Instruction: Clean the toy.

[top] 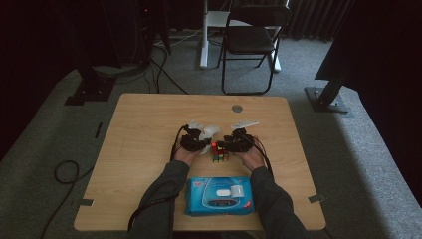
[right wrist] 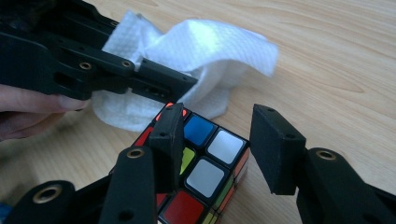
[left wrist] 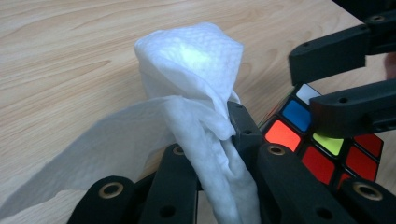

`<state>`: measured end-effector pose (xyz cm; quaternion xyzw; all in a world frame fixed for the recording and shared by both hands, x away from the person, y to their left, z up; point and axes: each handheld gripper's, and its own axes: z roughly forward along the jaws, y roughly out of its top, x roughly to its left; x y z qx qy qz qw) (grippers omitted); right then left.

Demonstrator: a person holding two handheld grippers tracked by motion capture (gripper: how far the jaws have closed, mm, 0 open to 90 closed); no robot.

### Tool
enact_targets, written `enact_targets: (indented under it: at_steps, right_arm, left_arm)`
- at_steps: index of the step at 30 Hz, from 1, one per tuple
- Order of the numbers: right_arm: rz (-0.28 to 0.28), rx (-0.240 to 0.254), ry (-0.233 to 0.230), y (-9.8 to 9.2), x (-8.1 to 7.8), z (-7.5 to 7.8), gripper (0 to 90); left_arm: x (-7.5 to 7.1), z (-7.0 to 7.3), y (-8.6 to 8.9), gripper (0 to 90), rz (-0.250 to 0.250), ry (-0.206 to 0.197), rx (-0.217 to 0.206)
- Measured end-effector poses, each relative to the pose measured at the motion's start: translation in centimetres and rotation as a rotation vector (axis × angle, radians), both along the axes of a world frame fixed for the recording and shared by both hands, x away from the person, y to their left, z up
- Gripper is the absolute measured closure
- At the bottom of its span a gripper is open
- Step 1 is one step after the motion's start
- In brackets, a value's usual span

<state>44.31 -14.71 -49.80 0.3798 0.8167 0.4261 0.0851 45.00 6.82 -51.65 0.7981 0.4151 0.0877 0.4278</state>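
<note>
So closest to the high view camera is the blue rectangular plastic pack of wet wipes (top: 219, 196), sitting at the 6 o'clock edge of the light wooden table (top: 144, 119), right between the person's grey sleeves. Just past it, dead centre, is the multicoloured plastic puzzle cube (top: 219, 152). The left gripper (top: 201, 145) is at the cube's 9 o'clock with a crumpled white wet wipe (top: 209, 132), and the right gripper (top: 228, 145) comes in from 3 o'clock.

In the left gripper view, the jaws are pinched tight on the wipe, which bunches up between them and balloons out at 12 o'clock. The cube sits at 4 o'clock, with the other gripper's jaws above it.

In the right gripper view, the jaws straddle the cube. One pad sits against the cube's side, but the other stands clear of it at 3 o'clock, so it's loose and not clamped yet.

My take: this is a wipe-the-cube job. Get the right jaws squeezed square on opposite faces first, or the cube will skate or twist a layer. Then drag the wipe's puffy end across the top stickers, not the bare jaw tips.
</note>
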Motion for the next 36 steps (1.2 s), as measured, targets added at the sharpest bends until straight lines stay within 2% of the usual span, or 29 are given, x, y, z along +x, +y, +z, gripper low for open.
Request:
enact_targets:
  at_steps: [8,10,14,16,17,18,19,20,23,26,31,32,36]
  right_arm:
    - [0.013,0.006,0.006,0.1,0.2,-0.1,54.0]
    - [0.014,0.004,0.007,0.2,0.2,-0.1,52.6]
    - [0.008,-0.012,-0.003,0.5,0.2,0.0,52.4]
    - [0.009,-0.019,-0.011,0.7,0.1,0.0,51.2]
    - [0.008,-0.025,-0.013,0.8,0.1,0.1,51.5]
    - [0.009,-0.05,-0.017,1.0,0.1,-0.1,50.5]
    - [0.014,-0.079,-0.022,1.3,-0.1,-0.3,51.2]
    - [0.021,-0.098,-0.029,1.5,-0.1,-0.4,51.2]
    - [0.02,-0.096,-0.029,1.4,-0.3,-0.5,49.6]
    - [0.007,-0.052,-0.028,0.7,-0.5,-0.4,48.8]
    - [-0.005,-0.026,-0.031,-0.1,-0.7,-0.1,47.8]
    - [-0.017,0.0,-0.037,-0.6,-1.1,0.3,47.8]
    - [-0.023,-0.034,-0.046,-1.0,-1.8,0.6,48.0]
  left_arm:
    - [-0.7,-0.6,0.4,87.1,-0.056,0.008,-0.011]
    - [-1.0,-0.6,0.5,87.3,-0.086,0.009,-0.015]
    - [-2.1,-0.6,0.0,87.3,-0.135,0.0,-0.024]
    - [-2.5,-0.6,-0.3,87.3,-0.144,0.002,-0.031]
    - [-2.6,-0.6,-0.4,87.3,-0.162,0.006,-0.041]
    - [-2.8,-0.6,-0.7,87.3,-0.171,0.006,-0.028]
    - [-2.9,-0.6,-0.9,87.2,-0.174,0.001,0.001]
    - [-3.0,-0.8,-1.0,87.2,-0.179,0.001,0.0]
    - [-2.9,-1.1,-0.6,87.2,-0.158,0.009,-0.014]
    - [-2.8,-1.2,0.2,87.2,-0.134,0.014,-0.013]
    - [-2.7,-1.0,0.9,87.2,-0.107,0.01,-0.022]
    - [-2.7,-1.0,0.9,87.2,-0.106,0.008,-0.021]
    - [-2.6,-1.0,0.9,87.2,-0.103,0.006,-0.025]
